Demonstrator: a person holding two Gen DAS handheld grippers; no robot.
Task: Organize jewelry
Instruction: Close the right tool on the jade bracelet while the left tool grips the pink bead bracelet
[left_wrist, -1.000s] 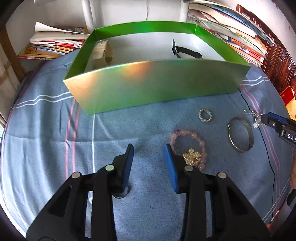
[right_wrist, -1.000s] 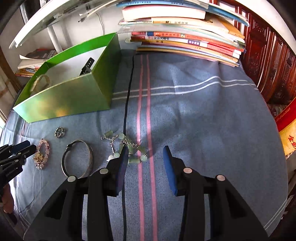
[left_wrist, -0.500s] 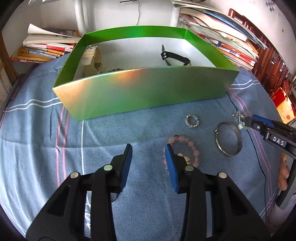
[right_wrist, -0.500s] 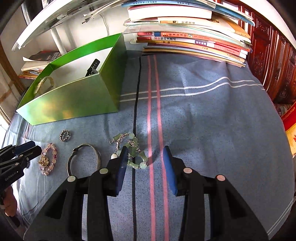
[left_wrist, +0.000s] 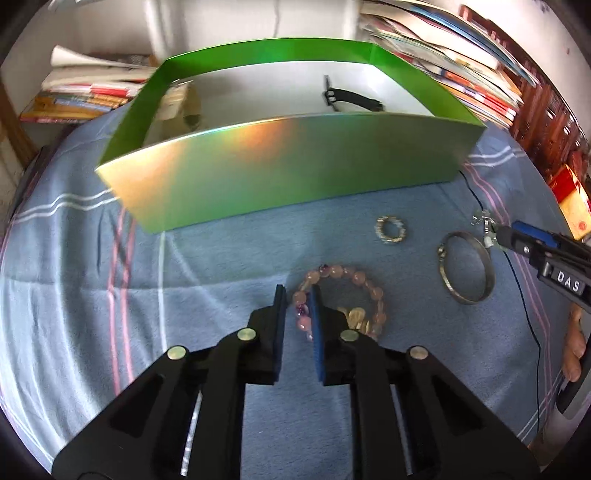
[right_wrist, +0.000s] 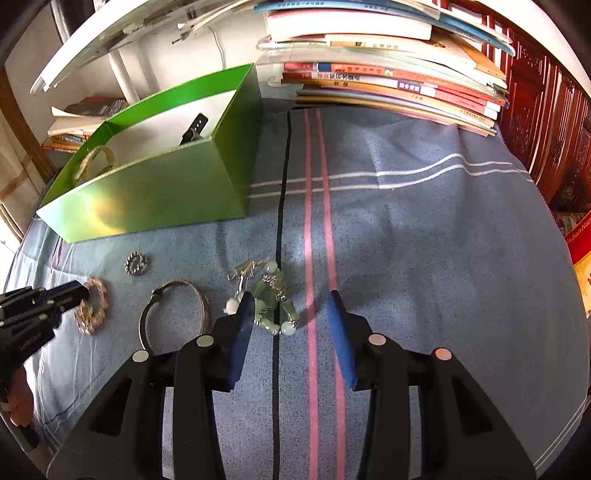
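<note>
My left gripper (left_wrist: 297, 295) is shut on the near-left part of a pink bead bracelet (left_wrist: 364, 282) with a gold charm, lying on the blue cloth. It also shows in the right wrist view (right_wrist: 92, 308). My right gripper (right_wrist: 291, 306) is open, its left finger beside a green bead bracelet (right_wrist: 271, 291). A silver bangle (left_wrist: 467, 267) and a small sparkly ring (left_wrist: 390, 229) lie between the two. A green box (left_wrist: 288, 177) stands behind, holding a black watch (left_wrist: 351, 98) and a beige bracelet (right_wrist: 94, 160).
Stacks of books (right_wrist: 388, 81) line the back right, and more books (left_wrist: 85, 96) sit at the back left. A thin black cable (right_wrist: 282, 192) runs across the cloth. A dark wooden cabinet (right_wrist: 546, 122) is at the right.
My left gripper has closed from open onto the pink bead bracelet. My right gripper has stayed open and moved slightly toward the green bead bracelet.
</note>
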